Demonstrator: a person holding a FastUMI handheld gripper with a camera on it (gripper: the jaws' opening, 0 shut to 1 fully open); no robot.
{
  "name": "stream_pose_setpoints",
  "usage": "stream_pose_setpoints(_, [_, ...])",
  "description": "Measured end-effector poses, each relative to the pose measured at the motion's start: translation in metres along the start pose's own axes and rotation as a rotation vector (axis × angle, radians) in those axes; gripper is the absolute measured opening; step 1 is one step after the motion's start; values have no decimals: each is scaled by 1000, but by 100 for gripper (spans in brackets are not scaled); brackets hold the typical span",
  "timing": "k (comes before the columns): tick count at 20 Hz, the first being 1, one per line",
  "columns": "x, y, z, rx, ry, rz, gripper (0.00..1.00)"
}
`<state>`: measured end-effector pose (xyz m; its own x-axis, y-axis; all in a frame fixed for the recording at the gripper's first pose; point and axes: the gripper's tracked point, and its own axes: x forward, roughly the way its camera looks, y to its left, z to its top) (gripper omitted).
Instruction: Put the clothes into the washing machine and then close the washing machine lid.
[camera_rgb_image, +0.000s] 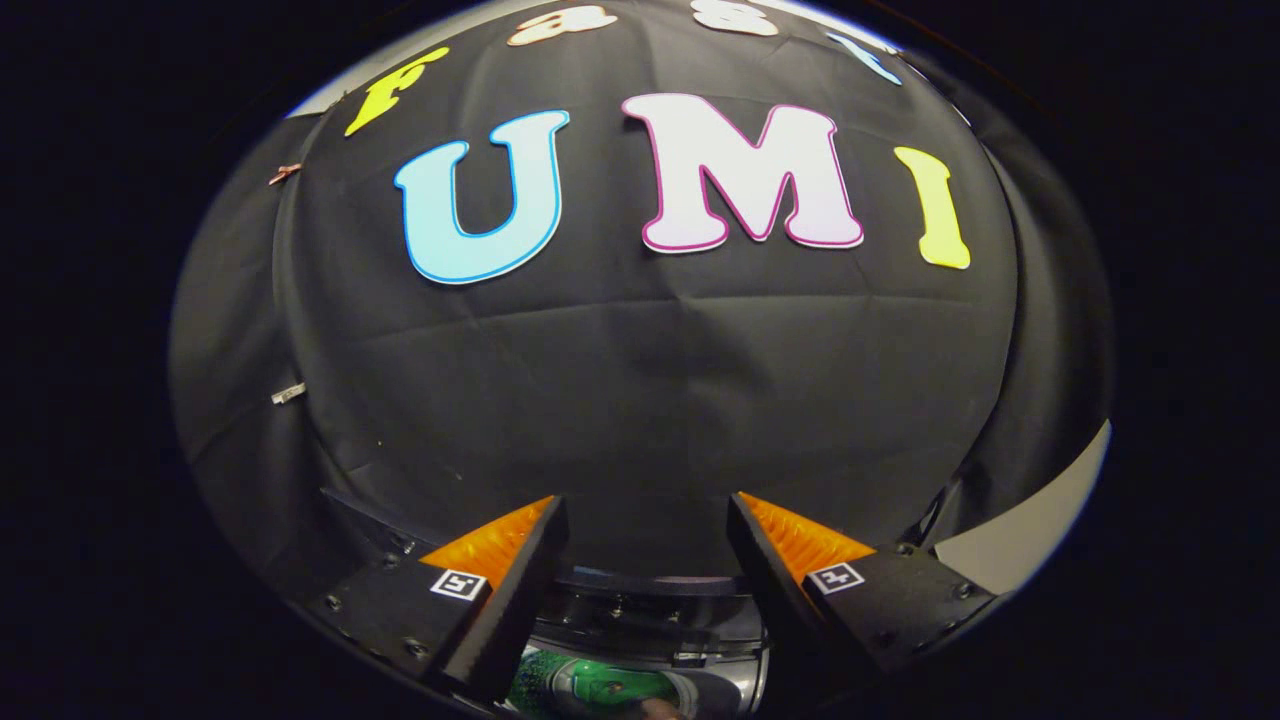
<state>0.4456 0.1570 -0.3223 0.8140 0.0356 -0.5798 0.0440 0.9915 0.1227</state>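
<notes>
My gripper (648, 515) is open, its two fingers spread wide with nothing between them. It points at the black cloth wall (640, 400) of the booth, which hangs just beyond the fingertips. Low between the finger bases I see part of a dark machine top (650, 610) with a glimpse of something green and white (600, 688) under it. I cannot tell whether that is clothing or part of the washing machine.
A pale grey surface (1030, 535) shows as a strip to the right of the right finger. Small clips (288, 393) pin the cloth at the left.
</notes>
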Motion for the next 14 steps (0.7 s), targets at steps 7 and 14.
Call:
stream_pose_setpoints(7, [-39,5,-15,-6,22,-1,100])
stream_pose_setpoints(14, [-86,10,-48,-1,96,-19,100])
